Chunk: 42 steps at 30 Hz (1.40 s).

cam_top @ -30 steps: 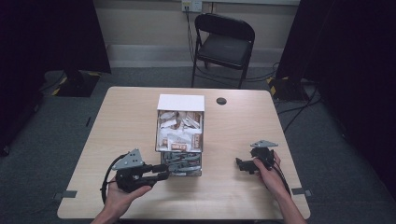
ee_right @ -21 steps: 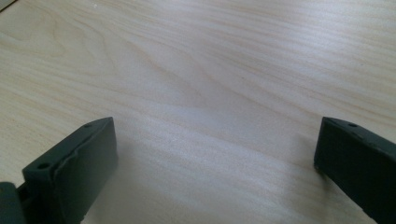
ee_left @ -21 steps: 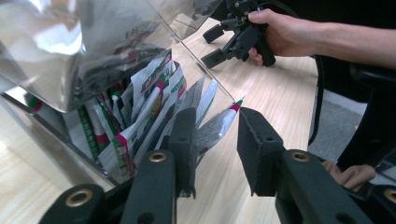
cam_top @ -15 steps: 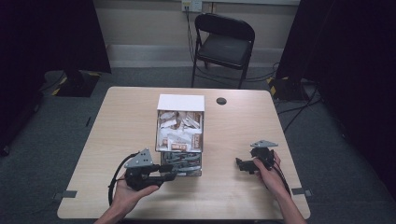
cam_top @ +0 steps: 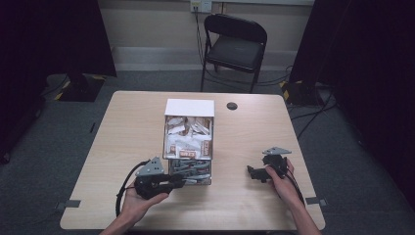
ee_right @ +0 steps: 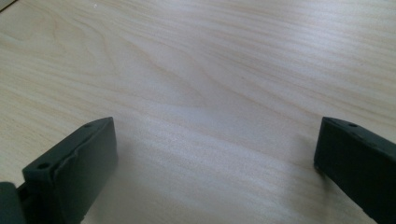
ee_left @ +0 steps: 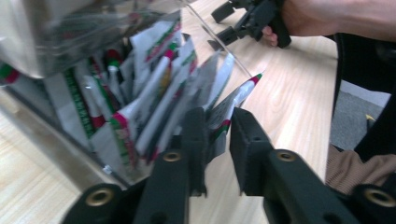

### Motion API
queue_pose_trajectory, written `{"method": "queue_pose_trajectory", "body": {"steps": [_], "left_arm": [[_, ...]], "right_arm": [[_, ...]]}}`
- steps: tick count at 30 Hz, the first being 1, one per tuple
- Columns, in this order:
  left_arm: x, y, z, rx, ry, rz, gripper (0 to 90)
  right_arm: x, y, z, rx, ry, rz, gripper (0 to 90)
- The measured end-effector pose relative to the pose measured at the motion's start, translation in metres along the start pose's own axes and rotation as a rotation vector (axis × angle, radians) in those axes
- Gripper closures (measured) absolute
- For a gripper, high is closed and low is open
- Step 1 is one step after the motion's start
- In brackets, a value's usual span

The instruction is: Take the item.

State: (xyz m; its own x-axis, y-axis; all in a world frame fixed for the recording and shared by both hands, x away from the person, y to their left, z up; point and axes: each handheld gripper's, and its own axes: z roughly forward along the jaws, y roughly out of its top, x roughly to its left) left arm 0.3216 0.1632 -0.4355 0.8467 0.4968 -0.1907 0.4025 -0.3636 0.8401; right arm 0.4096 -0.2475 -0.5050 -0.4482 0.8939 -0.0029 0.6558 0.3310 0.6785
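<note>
Dim room, dark curtains both sides, black folding chair [cam_top: 235,41] at 12 o'clock behind the light wood counter [cam_top: 122,127]. Clear organizer box [cam_top: 188,142] sits mid-counter, white lid edge at its far end, packets in the compartments; a small black disc [cam_top: 232,105] lies on the counter at 1 o'clock from it.

Left hand-held gripper [cam_top: 177,182] at 7 o'clock of the box, reaching into the near compartment, which is packed with upright white sachets carrying red and green stripes. In the left gripper view its jaws [ee_left: 217,140] have just been closing and now stand narrow around one sachet [ee_left: 229,105] at the edge of the bunch, just beside the clear wall. Pads look to be pressing on it, though blur makes the contact hard to confirm. Sachet sits still among the others inside the compartment, tilted.

Right hand-held gripper [cam_top: 252,172] at 4 o'clock of the box, well apart from it, held low over bare counter. Right gripper view: jaws released, spread wide, only wood grain between them.
</note>
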Motion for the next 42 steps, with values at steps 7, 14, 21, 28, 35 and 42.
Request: {"method": "queue_pose_trajectory", "body": {"steps": [7,14,21,28,35,42], "left_arm": [[0.003,-0.001,0.001,0.002,-0.007,0.005,89.0],[0.005,0.0,0.0,-0.017,-0.024,-0.017,90.0],[0.006,0.0,-0.005,-0.04,-0.042,-0.044,90.0],[0.005,0.0,-0.011,-0.06,-0.05,-0.064,90.0],[0.004,0.001,-0.015,-0.082,-0.07,-0.084,90.0],[0.004,0.002,-0.018,-0.091,-0.062,-0.091,90.0]], "right_arm": [[0.0,0.0,0.0,0.0,0.0,0.0,0.0],[0.0,0.0,0.0,0.0,0.0,0.0,0.0],[0.0,0.0,0.0,0.0,0.0,0.0,0.0],[0.0,0.0,0.0,0.0,-0.001,-0.001,0.0],[0.0,0.0,0.0,0.0,0.0,-0.001,0.0],[0.0,0.0,0.0,0.0,-0.001,0.0,0.0]]}}
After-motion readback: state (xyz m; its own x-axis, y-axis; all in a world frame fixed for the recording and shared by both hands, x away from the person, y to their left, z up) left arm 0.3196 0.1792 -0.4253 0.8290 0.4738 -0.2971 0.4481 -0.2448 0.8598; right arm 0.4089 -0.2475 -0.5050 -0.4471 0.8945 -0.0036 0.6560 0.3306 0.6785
